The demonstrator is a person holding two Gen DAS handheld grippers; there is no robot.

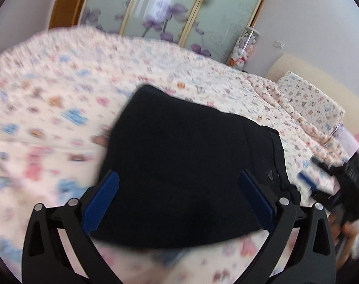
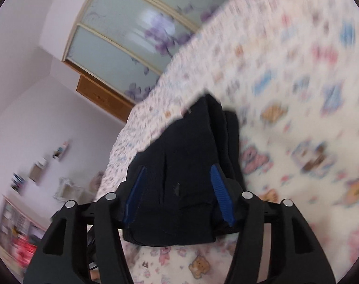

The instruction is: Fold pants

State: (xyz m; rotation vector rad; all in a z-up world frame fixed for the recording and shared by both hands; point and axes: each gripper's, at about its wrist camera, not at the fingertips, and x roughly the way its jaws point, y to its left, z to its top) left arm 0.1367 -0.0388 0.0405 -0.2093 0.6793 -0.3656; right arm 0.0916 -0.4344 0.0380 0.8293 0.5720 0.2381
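Note:
The black pants (image 1: 186, 165) lie folded into a compact stack on the patterned bed sheet (image 1: 61, 94). My left gripper (image 1: 178, 177) is open, its blue pads wide apart over the near part of the pants. In the right wrist view the same pants (image 2: 191, 165) show as a thick folded bundle with layered edges on the right. My right gripper (image 2: 179, 172) is open above them, with nothing between the pads. The right gripper also shows at the right edge of the left wrist view (image 1: 340, 184), blurred.
The bed fills most of both views. A pillow (image 1: 309, 99) in the same print lies at the bed's far right. A wardrobe with frosted floral doors (image 1: 170, 11) stands behind the bed. Shelves (image 2: 25, 189) line the wall left of the bed.

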